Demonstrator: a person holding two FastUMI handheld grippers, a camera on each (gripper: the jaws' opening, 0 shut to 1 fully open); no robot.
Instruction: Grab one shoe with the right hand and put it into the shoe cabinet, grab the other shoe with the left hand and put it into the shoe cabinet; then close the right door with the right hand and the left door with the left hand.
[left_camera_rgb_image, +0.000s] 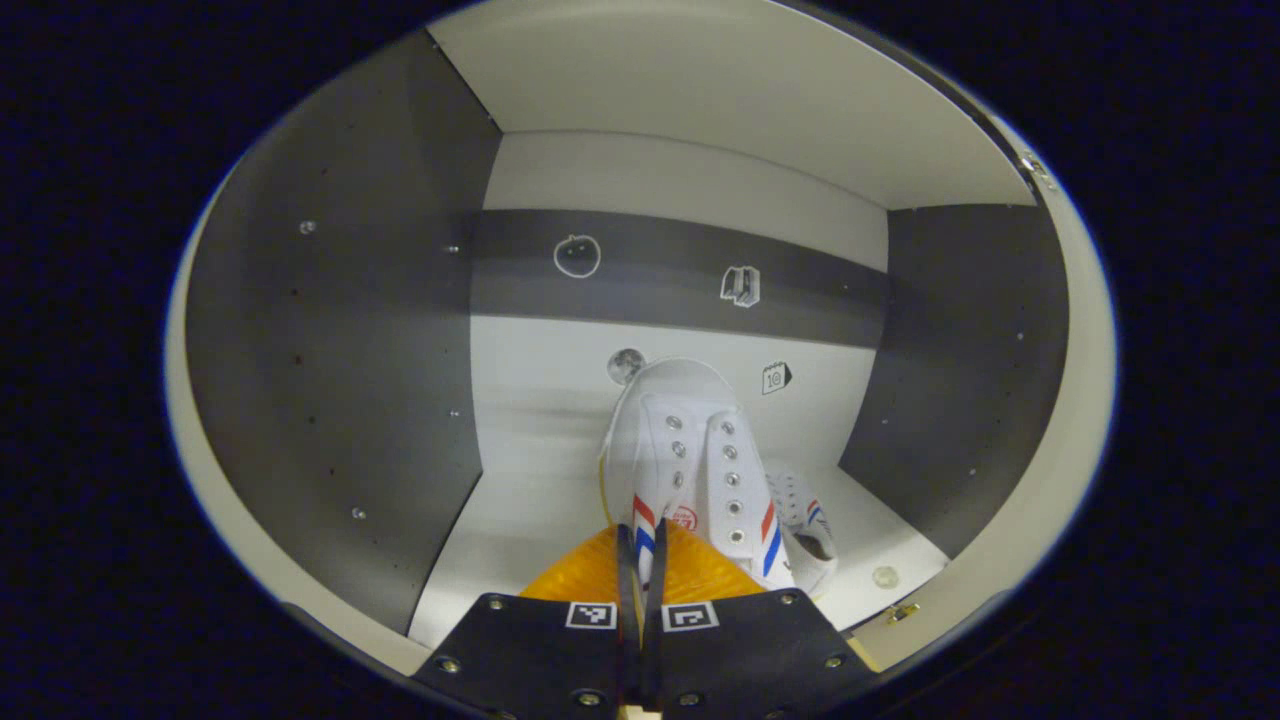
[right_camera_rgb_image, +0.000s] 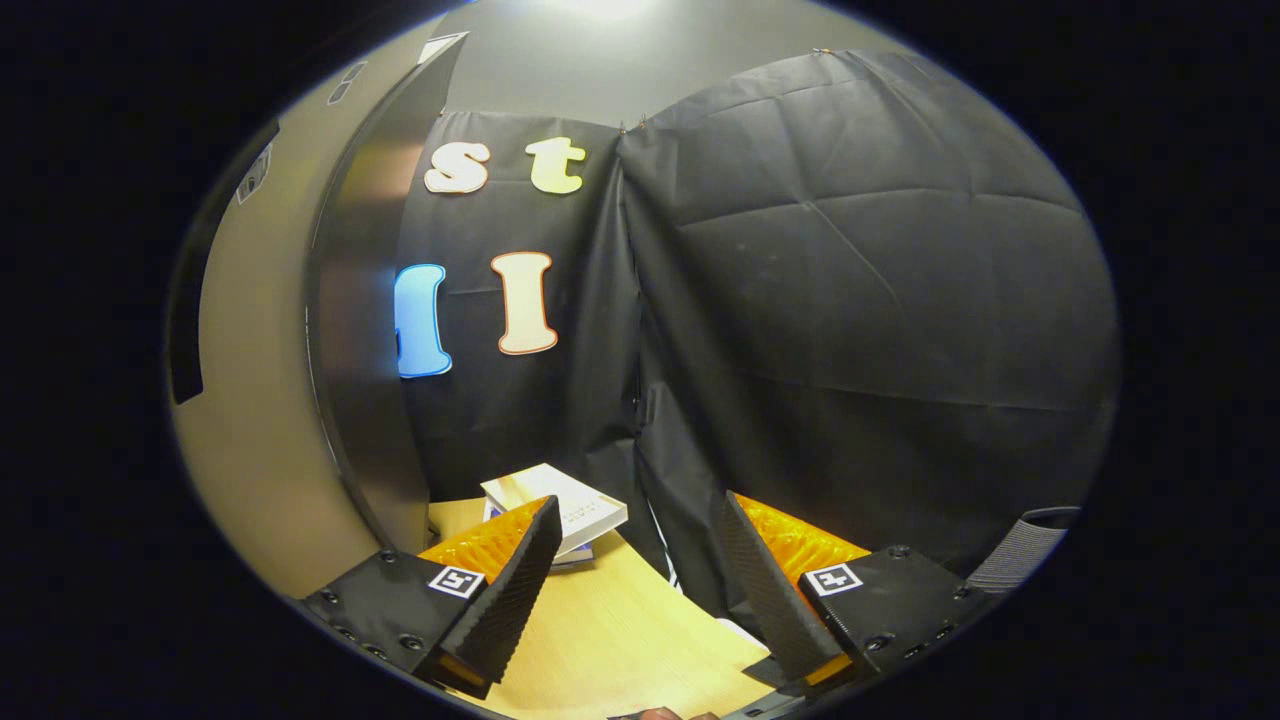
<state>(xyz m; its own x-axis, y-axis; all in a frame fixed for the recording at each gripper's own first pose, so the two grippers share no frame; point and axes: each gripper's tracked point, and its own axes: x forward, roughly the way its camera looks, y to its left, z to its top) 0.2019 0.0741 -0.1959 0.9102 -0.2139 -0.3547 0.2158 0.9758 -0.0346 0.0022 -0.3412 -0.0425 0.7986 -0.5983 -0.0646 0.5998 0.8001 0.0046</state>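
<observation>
Here the left claw (left_camera_rgb_image: 641, 560) is pinched nearly closed on the side wall of a shoe (left_camera_rgb_image: 690, 450), both fingers pressing the canvas at the heel end, toe pointing toward the back wall. That shoe is inside the cabinet (left_camera_rgb_image: 330, 380), low over the shelf (left_camera_rgb_image: 520, 500); whether its sole is already down I cannot tell. The other shoe (left_camera_rgb_image: 805, 525) lies just beside it on the right, on the same shelf.

The step in hand, I judge, is setting this second shoe down. To do it well: lower until the sole rests flat, keep it off its neighbour, then spread the fingers and draw straight back so the canvas does not snag.

The right claw (right_camera_rgb_image: 640, 580) is wide and holds nothing, above the desk (right_camera_rgb_image: 620, 630), near a book (right_camera_rgb_image: 560, 510) and beside the open right door (right_camera_rgb_image: 370, 330), well placed to swing it closed.
</observation>
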